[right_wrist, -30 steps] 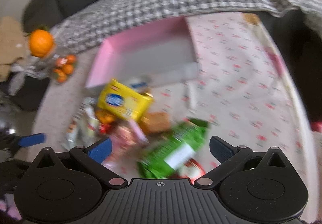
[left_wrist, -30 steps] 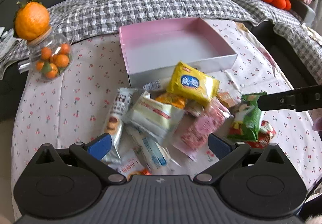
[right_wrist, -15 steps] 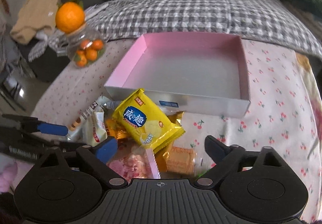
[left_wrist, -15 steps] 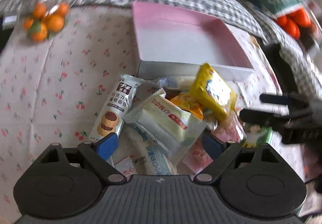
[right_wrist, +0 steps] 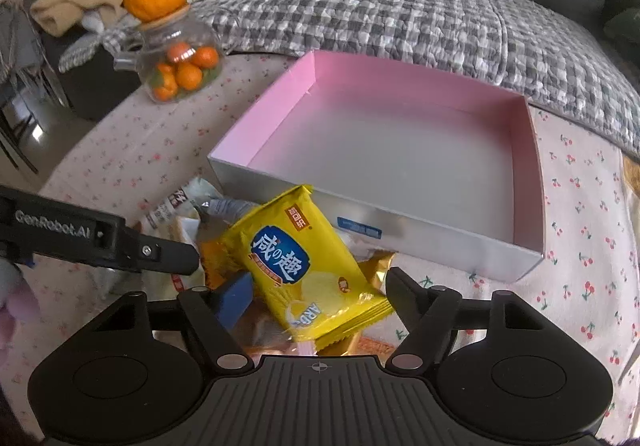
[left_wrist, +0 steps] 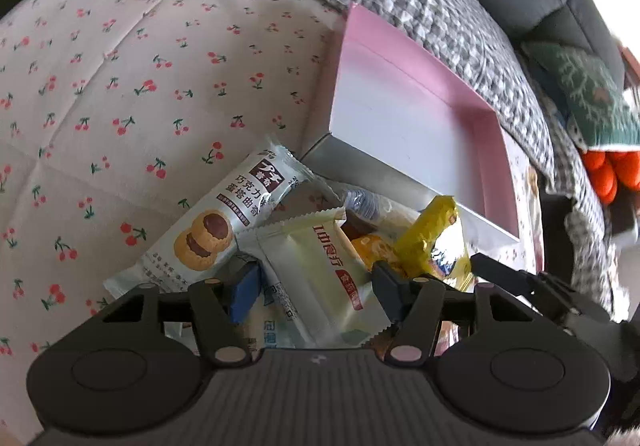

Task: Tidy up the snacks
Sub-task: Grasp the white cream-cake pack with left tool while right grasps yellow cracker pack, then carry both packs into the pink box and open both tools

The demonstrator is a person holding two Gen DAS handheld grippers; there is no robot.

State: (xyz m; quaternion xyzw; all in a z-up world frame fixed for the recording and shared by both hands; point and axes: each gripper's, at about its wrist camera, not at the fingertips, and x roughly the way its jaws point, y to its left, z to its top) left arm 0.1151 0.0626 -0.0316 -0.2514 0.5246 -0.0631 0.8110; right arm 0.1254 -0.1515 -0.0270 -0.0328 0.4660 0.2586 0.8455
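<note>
Yellow foil crisp packet (right_wrist: 316,270) is lying atop the snack pile, just before the empty pink box (right_wrist: 276,105). The right gripper (right_wrist: 316,290) is straddling it, jaws closing, pads not yet pressing. The left gripper (left_wrist: 316,286) is likewise closing around a cream wafer pack (left_wrist: 320,266), unclenched. Cherry-print cloth (left_wrist: 120,105) is lying bare leftward; a checked blanket (right_wrist: 400,13) is bordering the box.

My left gripper (left_wrist: 316,286) has just been closing around a pale cream foil snack packet (left_wrist: 320,270), jaws either side; whether the pads press it I can't tell. A shallow pink-lined cardboard box (left_wrist: 404,113) lies beyond.
</note>
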